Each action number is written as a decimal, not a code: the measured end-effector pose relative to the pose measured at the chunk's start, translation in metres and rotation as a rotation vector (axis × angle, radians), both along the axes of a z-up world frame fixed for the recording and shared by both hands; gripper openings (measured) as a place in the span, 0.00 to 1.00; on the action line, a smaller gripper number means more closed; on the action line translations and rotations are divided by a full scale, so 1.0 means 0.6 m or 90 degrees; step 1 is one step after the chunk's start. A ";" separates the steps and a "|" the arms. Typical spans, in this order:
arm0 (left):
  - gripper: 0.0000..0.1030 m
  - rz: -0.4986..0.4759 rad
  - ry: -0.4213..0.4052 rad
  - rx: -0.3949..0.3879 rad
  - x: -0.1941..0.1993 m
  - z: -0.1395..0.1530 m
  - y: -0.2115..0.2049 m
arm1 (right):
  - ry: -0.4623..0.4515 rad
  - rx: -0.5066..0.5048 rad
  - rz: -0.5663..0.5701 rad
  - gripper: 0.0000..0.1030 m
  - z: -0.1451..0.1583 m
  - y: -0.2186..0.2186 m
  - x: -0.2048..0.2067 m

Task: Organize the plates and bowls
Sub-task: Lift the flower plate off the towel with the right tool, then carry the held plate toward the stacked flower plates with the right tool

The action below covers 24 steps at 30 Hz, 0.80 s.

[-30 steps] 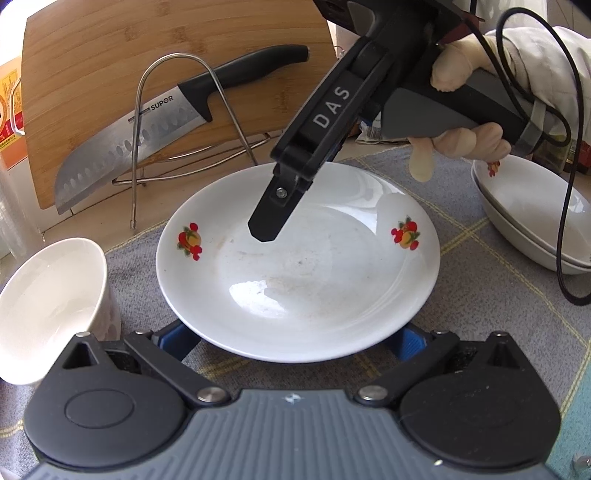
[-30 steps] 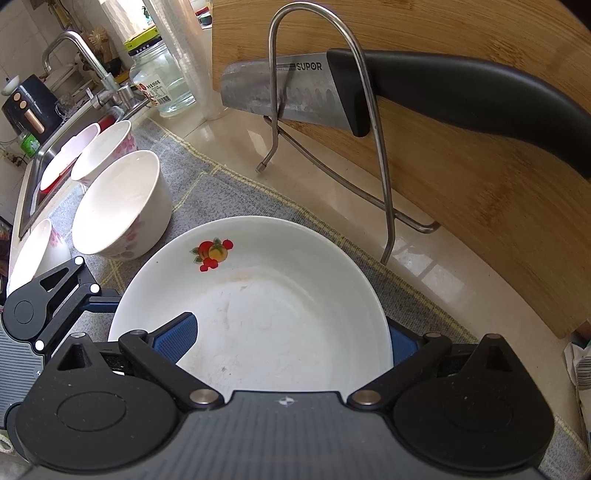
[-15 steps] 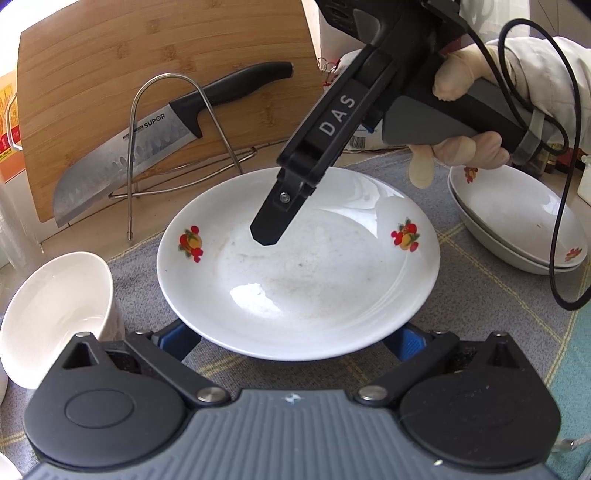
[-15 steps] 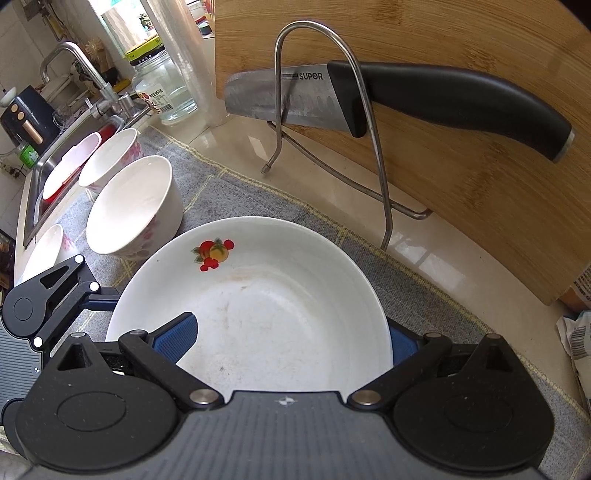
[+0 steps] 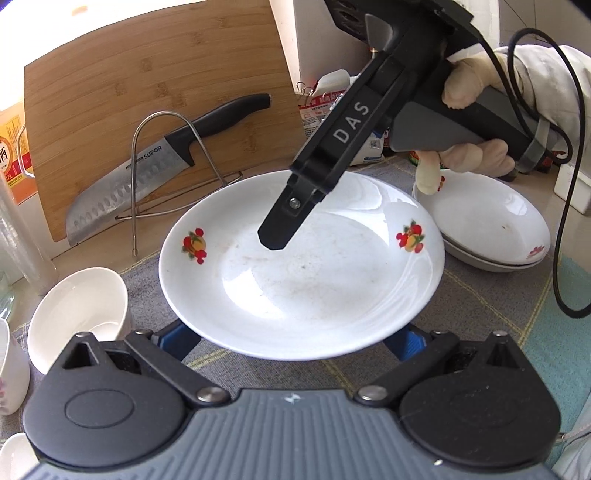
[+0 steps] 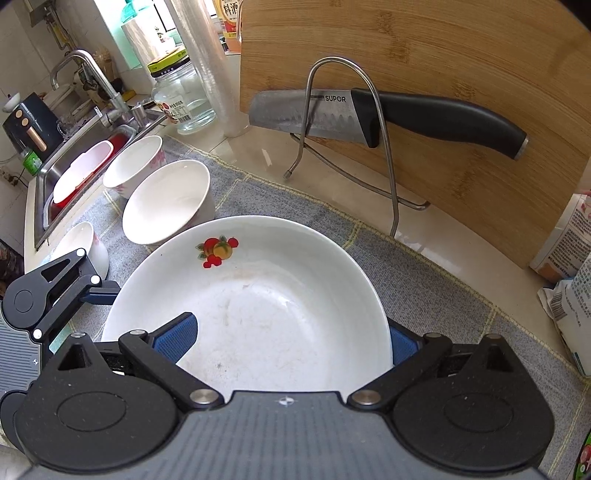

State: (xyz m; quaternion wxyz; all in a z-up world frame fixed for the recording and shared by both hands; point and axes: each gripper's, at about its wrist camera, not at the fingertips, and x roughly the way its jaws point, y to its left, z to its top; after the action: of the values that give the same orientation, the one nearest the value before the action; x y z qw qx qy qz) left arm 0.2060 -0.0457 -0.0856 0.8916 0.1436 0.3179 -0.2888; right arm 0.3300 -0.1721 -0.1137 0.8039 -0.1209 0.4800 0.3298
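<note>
Two words can be read from the left wrist camera: "DAS" in white on the right gripper (image 5: 291,218), and "SUPOR" on the blade of the knife (image 5: 147,166) propped in a wire stand (image 5: 164,120) against the bamboo cutting board (image 5: 147,81). An orange carton (image 5: 9,162) at the left edge carries Chinese characters, cut off by the frame. The plate (image 5: 295,280), white with two fruit decals, sits straight ahead of the left gripper (image 5: 291,338). That gripper's blue pads (image 5: 177,338) are spread wide, and the plate's near rim lies over them. The right gripper slants down from the upper right, one black finger poised over the far half of the plate. A stack of matching plates (image 5: 491,229) sits to the right on the grey mat (image 5: 480,306), and a white bowl (image 5: 77,314) to the left.

From the right wrist camera, "SUPOR" shows again on the knife (image 6: 332,110), and Chinese characters mark a bottle (image 6: 231,11) behind the board. The label on the glass jar (image 6: 181,99) is too small to read. The right gripper (image 6: 288,341) is wide open: its left pad (image 6: 173,339) lies inside the plate (image 6: 266,302), while the right pad is outside and beneath the rim. Whether either pad presses the plate, I cannot tell. The left gripper (image 6: 55,291) reaches the plate's left edge. Three bowls (image 6: 166,206) stand beyond, near the sink (image 6: 44,177).
</note>
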 end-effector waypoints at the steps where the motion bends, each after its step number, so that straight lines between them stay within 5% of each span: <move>1: 0.99 -0.001 0.000 0.002 -0.006 0.002 0.000 | -0.001 0.001 0.000 1.00 0.002 -0.001 -0.006; 24: 0.99 -0.058 -0.010 0.010 -0.074 0.032 -0.033 | -0.031 0.016 -0.044 1.00 0.030 -0.060 -0.111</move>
State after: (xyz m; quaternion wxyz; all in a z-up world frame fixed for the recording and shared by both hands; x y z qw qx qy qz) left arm 0.1618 -0.0654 -0.0665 0.8788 0.1672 0.3064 -0.3254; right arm 0.2631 -0.2084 -0.0957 0.8278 -0.1024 0.4600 0.3044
